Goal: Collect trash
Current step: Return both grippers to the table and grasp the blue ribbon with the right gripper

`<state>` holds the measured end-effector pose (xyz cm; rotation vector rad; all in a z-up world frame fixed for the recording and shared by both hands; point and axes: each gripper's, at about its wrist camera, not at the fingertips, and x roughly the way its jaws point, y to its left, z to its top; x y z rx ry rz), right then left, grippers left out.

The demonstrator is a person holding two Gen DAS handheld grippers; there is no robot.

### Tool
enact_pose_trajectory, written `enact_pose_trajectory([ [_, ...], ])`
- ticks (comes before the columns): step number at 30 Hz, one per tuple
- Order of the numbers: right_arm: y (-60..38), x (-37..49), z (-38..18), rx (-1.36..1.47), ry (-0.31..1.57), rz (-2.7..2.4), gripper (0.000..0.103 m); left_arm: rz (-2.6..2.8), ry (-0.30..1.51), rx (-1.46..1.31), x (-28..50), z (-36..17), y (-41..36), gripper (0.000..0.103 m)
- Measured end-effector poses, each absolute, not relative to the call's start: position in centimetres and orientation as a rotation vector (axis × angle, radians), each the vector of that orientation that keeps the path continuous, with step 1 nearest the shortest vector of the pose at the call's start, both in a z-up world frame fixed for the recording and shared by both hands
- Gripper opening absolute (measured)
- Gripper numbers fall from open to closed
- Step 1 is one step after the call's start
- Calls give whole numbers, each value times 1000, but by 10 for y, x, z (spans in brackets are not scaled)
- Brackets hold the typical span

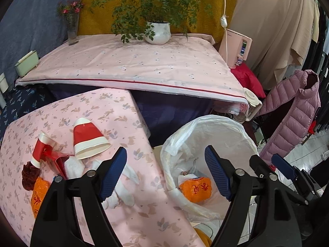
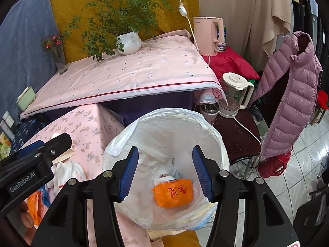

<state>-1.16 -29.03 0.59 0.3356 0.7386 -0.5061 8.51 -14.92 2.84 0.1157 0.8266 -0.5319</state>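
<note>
Pink floral cloth (image 1: 131, 123) holds light, crushable paper cups (image 1: 89, 142), probably best pinched at the rim; both tongs, left gripper (image 1: 164, 173) and right gripper (image 2: 164, 173), gape empty.

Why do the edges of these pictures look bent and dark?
Left wrist view: fisheye lens bows the table edge, corners go black, light soft and even. Right wrist view: same curving, floor tiles show glare, and the bin liner is bright but sharp.
</note>
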Motion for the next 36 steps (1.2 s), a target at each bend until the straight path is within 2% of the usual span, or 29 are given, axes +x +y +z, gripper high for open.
enact_pose_trajectory([
  [1,-287,-11,7,333,738,-500,56,-519,829,111,86,28,-146,85],
  [6,-268,-6,13,310,739,-471,60,-483,821,82,86,29,-124,86],
  [24,-195,11,16,212,775,-373,62,-310,813,28,90,22,-25,88],
  [36,-125,33,1,160,833,-245,61,-141,870,21,101,-8,66,88],
])
